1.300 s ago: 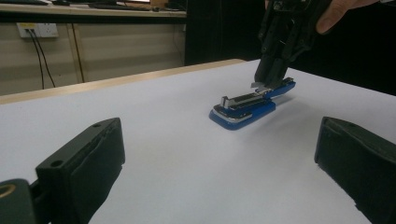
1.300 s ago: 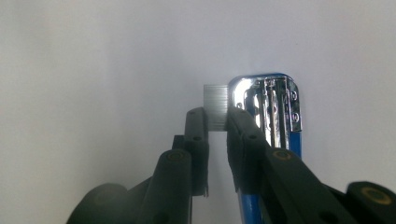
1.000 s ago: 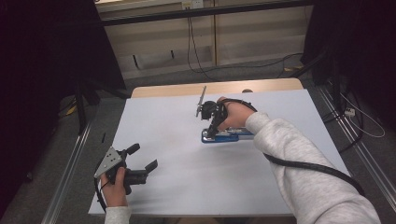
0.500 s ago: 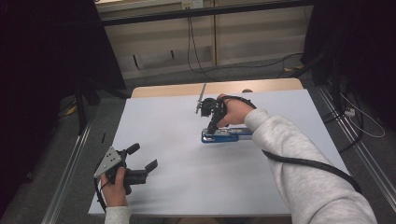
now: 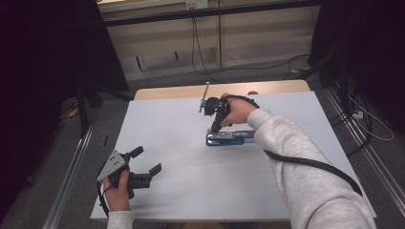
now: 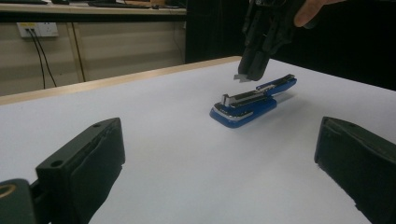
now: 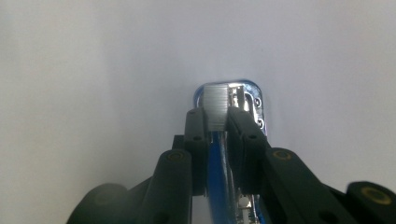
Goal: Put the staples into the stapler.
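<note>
A blue stapler (image 5: pixel 230 139) lies on the white table (image 5: pixel 191 191) right of the middle, its metal channel showing on top (image 6: pixel 243 99). My right gripper (image 5: pixel 213 128) points down just above the stapler's left end and is shut on a small silvery strip of staples (image 7: pixel 216 108). In the left gripper view that strip (image 6: pixel 242 78) hangs a little above the stapler, under the right gripper (image 6: pixel 253 73). The stapler's chrome nose (image 7: pixel 250 103) lies straight below the right gripper (image 7: pixel 215 120). My left gripper (image 5: pixel 147 161) rests near the table's front left, open with nothing between its fingers (image 6: pixel 93 154).
A thin metal rod (image 5: pixel 205 96) stands near the table's far edge, beside the right hand. A black cable (image 5: pixel 310 164) runs along the right sleeve. Metal rails (image 5: pixel 71 167) flank the table, and cables lie on the floor behind it.
</note>
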Motion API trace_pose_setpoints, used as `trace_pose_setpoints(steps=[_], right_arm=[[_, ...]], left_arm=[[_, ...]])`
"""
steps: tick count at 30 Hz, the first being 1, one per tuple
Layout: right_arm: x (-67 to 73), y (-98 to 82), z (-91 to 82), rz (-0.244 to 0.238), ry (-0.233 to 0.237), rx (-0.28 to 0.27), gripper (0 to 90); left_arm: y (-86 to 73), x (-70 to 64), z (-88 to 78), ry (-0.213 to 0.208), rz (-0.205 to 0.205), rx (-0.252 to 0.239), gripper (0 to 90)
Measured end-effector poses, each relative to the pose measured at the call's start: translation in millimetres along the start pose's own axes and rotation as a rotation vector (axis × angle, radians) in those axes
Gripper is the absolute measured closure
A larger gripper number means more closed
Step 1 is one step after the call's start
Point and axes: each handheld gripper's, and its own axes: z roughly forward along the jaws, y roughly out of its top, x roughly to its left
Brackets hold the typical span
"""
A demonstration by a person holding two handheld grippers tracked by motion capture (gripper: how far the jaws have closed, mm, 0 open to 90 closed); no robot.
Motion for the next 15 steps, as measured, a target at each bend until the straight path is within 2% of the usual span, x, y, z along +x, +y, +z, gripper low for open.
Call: trace_pose_setpoints(steps=[1, 9, 11, 15], right_arm=[[-0.3, 0.6, 0.5, 0.003, 0.004, 0.005, 78.3], [-2.3, 2.0, 3.0, 0.014, -0.001, 0.007, 78.3], [-4.8, 2.0, 3.7, 0.0, -0.004, 0.005, 78.3], [-7.8, 2.5, 4.6, 0.003, -0.011, 0.006, 78.3]], left_arm=[[0.0, 0.4, 0.1, 0.005, 0.01, 0.004, 1.7], [0.3, 0.1, -0.2, 0.001, 0.01, 0.003, 1.7], [0.3, -0.2, -0.2, 0.005, 0.003, 0.001, 1.7], [0.2, -0.1, -0.1, 0.005, 0.004, 0.005, 1.7]])
